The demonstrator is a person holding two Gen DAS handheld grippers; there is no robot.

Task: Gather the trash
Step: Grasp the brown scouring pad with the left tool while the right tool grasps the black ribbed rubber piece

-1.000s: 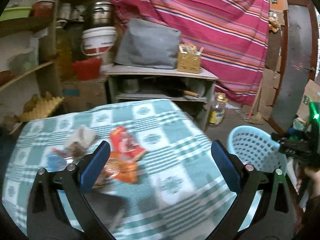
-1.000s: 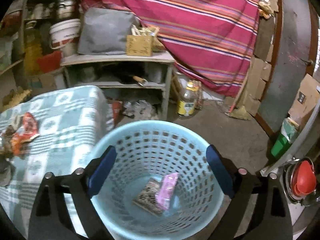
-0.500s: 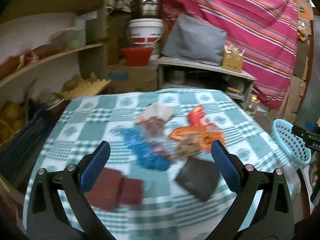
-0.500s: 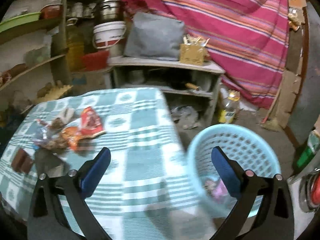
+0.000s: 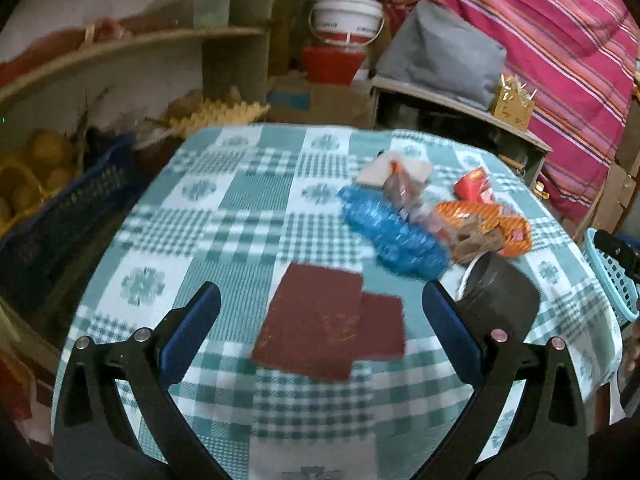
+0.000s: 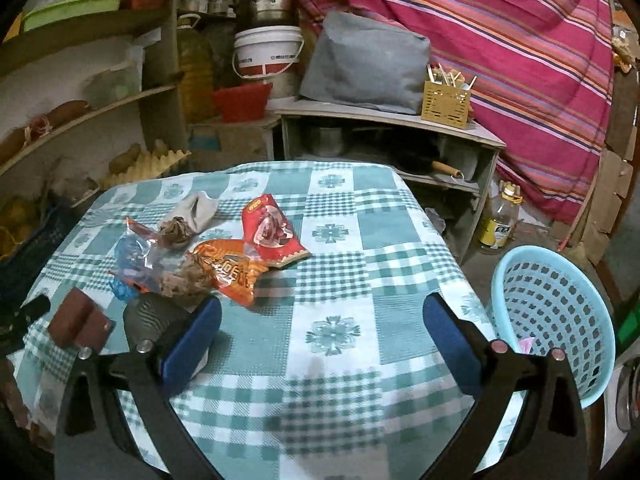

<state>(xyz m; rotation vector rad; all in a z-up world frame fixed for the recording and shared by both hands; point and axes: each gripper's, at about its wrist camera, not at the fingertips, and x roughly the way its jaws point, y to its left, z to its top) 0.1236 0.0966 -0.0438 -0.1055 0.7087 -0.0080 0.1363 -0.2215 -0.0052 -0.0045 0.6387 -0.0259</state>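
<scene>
Several wrappers lie on the checked tablecloth. A dark red wrapper lies right in front of my open, empty left gripper. Beyond it are a blue wrapper, an orange wrapper, a red wrapper and a black wrapper. My right gripper is open and empty above the table's near right part, with the wrappers to its left. The light blue basket stands on the floor right of the table and holds a pink wrapper.
Wooden shelves with crates and jars stand left. A low cabinet with a grey bag and a yellow box is behind the table. A bottle stands on the floor. A striped cloth hangs at the back.
Both grippers have swung left. The left view now faces the dark red wrapper up close. The right gripper has left the basket and is over the table.
</scene>
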